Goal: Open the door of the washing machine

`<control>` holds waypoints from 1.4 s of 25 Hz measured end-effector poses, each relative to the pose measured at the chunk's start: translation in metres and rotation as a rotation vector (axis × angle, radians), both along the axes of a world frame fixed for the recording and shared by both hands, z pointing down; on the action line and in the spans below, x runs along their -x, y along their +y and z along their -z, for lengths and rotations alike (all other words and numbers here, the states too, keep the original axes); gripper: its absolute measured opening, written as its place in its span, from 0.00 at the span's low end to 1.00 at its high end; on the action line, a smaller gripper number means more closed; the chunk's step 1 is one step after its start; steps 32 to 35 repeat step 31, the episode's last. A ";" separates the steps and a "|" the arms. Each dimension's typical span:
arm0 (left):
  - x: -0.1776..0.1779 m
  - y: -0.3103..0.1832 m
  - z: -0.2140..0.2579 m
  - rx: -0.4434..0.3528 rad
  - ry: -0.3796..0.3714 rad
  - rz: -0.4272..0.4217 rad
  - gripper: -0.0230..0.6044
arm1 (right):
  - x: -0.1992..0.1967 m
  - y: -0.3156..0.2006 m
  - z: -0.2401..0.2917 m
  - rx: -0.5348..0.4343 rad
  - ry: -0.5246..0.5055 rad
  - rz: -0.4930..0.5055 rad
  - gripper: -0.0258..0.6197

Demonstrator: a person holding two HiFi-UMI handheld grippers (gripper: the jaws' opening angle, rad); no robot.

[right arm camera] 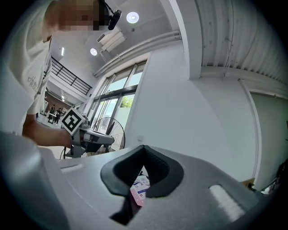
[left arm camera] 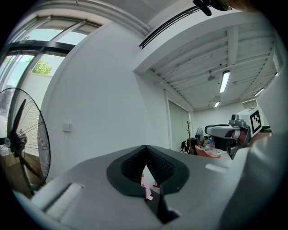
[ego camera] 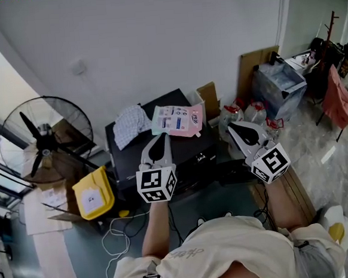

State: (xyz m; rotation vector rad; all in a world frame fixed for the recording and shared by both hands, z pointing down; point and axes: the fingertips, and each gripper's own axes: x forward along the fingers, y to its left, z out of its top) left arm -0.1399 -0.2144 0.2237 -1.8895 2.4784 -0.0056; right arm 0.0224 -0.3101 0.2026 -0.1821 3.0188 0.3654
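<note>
Both pairs of jaws together, empty: left gripper (ego camera: 159,138), right gripper (ego camera: 235,126); grey floor (ego camera: 87,250), white wall (ego camera: 155,47).
Black boxy washing machine (ego camera: 172,99) just ahead, lower, untouched.

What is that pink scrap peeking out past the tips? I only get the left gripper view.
Observer: It's a pink printed pouch lying on top of the black machine. The head view shows it whole.
Operator: Is anything else up there?
Observer: A checked cloth, beside the pouch, on its left in the head view.
Operator: Is the other gripper holding something?
Observer: No. In its own view the right gripper has its jaws together with nothing between them.
</note>
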 end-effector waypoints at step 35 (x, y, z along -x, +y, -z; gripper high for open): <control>0.003 0.022 -0.034 0.012 0.072 -0.007 0.07 | -0.004 0.016 -0.032 0.050 0.055 -0.031 0.04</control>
